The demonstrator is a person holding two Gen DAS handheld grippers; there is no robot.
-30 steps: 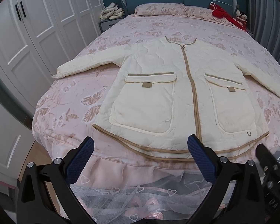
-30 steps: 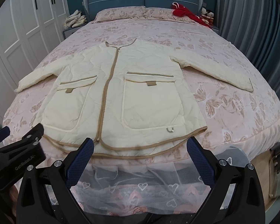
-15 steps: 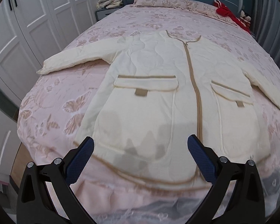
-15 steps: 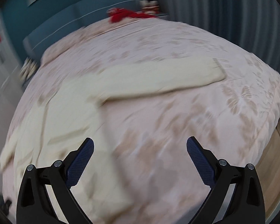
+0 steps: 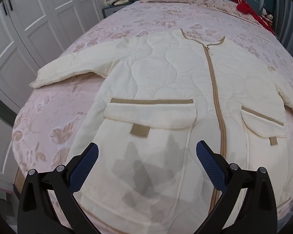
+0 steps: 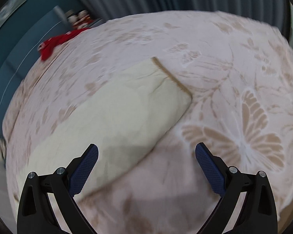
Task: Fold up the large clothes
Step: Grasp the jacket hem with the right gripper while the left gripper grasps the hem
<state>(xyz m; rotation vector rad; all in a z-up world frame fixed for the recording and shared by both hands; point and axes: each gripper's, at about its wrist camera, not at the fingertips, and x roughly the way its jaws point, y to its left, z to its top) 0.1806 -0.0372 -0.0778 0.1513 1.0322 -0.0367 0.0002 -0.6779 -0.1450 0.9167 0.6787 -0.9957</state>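
Cream quilted jacket point(image 5: 166, 81) lies flat, front up, zipped, spread across pink bed point(image 5: 54, 128); collar toward headboard, hem toward foot. Left gripper point(image 5: 146, 156) hovers above jacket's lower pocket, jaws wide apart, empty. Right gripper point(image 6: 146, 156) hovers over jacket's far sleeve point(image 6: 127, 105), near cuff, jaws wide apart, empty; view blurred. Jacket looks soft, padded, bulky, fairly light; likely floppy, springs back from folds. Best hold probably cuff edge or hem trim, pinching a thick seam.

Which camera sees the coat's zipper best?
The left wrist view: the zipper runs down the spread coat in full sight. The right wrist view shows only one blurry sleeve, no zipper.
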